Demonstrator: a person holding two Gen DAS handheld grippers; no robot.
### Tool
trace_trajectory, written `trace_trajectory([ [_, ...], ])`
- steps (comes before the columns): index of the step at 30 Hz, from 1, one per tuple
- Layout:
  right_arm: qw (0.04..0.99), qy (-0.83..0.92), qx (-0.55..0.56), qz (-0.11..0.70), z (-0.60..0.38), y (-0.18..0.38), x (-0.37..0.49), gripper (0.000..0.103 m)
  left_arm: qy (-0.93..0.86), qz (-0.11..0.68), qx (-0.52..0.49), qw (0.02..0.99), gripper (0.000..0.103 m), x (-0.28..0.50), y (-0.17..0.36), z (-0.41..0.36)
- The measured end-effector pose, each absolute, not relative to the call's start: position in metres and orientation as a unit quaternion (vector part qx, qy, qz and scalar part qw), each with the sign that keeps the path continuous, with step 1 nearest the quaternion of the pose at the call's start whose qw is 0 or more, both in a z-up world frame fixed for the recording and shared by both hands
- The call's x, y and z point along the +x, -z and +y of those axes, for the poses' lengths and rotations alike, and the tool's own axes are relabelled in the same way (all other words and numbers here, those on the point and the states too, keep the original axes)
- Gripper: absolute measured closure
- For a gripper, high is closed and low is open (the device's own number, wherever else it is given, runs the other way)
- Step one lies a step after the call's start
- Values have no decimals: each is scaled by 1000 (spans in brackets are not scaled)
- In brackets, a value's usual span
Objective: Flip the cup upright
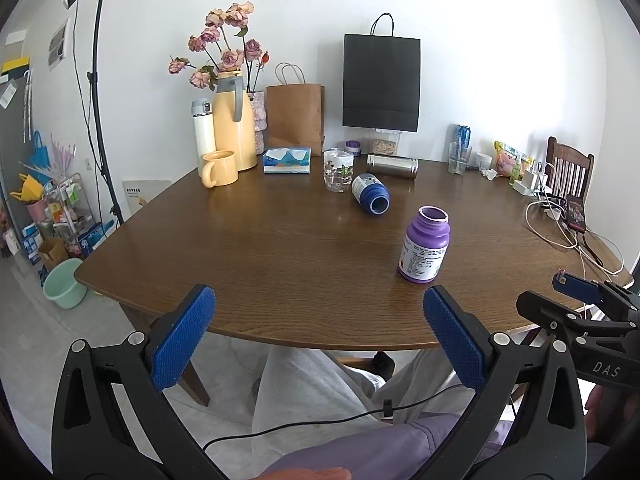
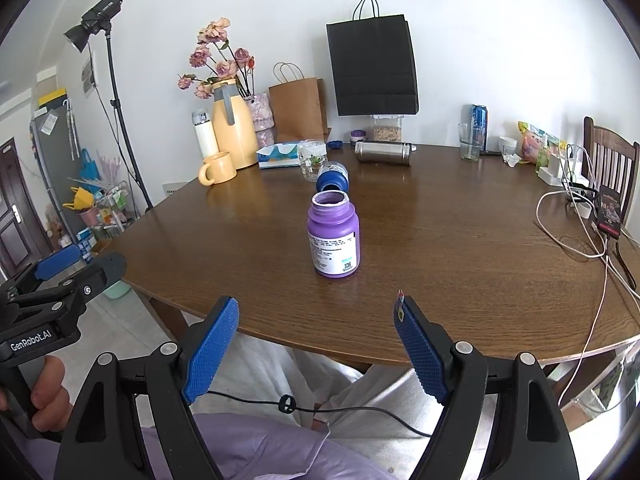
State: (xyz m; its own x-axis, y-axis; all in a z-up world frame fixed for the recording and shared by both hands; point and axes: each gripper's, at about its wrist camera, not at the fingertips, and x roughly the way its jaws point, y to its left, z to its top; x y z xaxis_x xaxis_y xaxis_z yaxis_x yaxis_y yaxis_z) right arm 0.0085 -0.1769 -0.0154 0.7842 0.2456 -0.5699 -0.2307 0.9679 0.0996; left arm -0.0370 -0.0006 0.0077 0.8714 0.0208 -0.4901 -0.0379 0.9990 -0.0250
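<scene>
My fingers (image 2: 212, 344) are hanging spread, gripping nothing; reaching past the purple bottle (image 2: 333, 236) risks toppling it before the tipped blue bottle (image 1: 370, 193).

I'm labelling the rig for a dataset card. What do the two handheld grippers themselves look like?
The left gripper and the right gripper look alike: black plastic clamp-style arms with silver pivot bolts and triangular cut-outs, tipped with blue, finely textured finger pads. White lettering reads "GenRobot.AI" on the left body and "DAS" on the right. A thin black cable runs beneath them.
</scene>
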Motion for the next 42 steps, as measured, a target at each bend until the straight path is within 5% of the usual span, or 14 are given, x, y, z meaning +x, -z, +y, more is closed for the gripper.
trace_trajectory([
  [42, 946, -123, 12, 300, -177, 19, 13, 19, -11, 255, -11, 967, 0, -33, -5, 0],
])
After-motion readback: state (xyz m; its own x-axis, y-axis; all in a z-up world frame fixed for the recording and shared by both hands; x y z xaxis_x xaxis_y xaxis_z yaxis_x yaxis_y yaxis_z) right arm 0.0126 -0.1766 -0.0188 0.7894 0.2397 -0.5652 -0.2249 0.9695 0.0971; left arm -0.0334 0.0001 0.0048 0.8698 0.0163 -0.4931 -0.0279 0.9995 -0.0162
